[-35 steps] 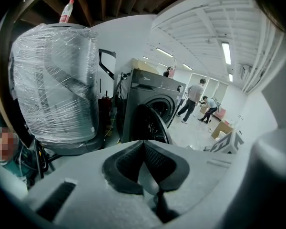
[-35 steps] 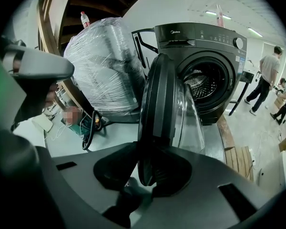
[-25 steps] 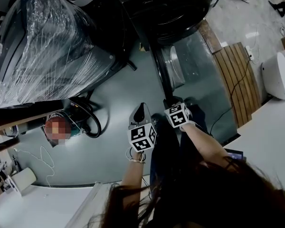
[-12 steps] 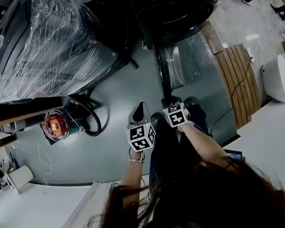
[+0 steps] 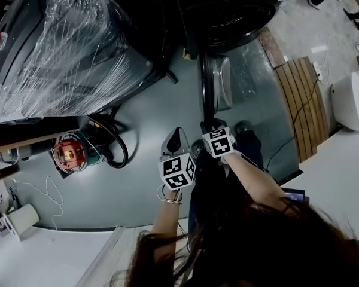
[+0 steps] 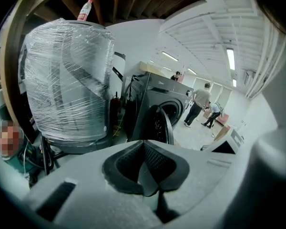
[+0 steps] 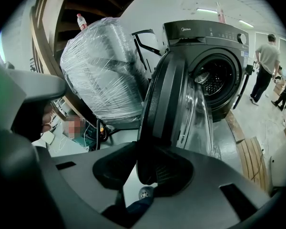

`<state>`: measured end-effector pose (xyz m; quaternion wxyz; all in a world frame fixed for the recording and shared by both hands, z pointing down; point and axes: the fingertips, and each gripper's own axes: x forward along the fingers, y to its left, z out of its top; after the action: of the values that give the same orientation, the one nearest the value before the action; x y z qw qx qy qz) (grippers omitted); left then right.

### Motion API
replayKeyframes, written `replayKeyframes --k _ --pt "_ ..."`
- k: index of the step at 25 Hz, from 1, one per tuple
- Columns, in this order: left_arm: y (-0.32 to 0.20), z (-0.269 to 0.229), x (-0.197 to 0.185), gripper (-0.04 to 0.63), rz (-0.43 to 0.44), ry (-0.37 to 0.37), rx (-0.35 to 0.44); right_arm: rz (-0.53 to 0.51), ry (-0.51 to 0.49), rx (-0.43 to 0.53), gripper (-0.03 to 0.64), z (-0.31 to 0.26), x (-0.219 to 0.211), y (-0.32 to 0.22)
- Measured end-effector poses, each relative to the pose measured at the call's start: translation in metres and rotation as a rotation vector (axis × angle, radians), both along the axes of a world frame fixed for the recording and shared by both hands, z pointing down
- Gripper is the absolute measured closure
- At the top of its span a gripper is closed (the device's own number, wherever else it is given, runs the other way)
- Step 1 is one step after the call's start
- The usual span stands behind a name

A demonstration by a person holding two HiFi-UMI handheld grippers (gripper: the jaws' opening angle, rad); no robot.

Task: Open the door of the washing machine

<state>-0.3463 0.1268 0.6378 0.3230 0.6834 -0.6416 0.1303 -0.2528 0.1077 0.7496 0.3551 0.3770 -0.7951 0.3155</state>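
Grey-green floor [image 5: 143,130], with a film-wrapped appliance [image 5: 66,46] at one side and a wooden pallet [image 5: 299,100] at the other. The dark washing machine [image 5: 227,11] stands between them. Its door [image 5: 222,82] is swung out towards the person. The right gripper [image 5: 208,126] is at the door's outer edge. Its jaws have just been opening and stand wide, with the rim between them and a gap at one pad. The left gripper [image 5: 177,137] hangs just beside it with its jaws drawn together, holding nothing.
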Motion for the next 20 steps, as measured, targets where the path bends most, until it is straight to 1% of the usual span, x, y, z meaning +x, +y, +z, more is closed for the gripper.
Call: replayKeyframes --k 10,20 --pt "0.009 0.004 -0.03 0.583 -0.032 0.009 -0.006 0.019 -0.017 -0.001 0.512 0.006 -0.034 -0.001" --pt "0.008 0.008 -0.065 0.583 -0.074 0.018 -0.004 0.049 -0.037 -0.035 0.506 0.007 -0.071 -0.003"
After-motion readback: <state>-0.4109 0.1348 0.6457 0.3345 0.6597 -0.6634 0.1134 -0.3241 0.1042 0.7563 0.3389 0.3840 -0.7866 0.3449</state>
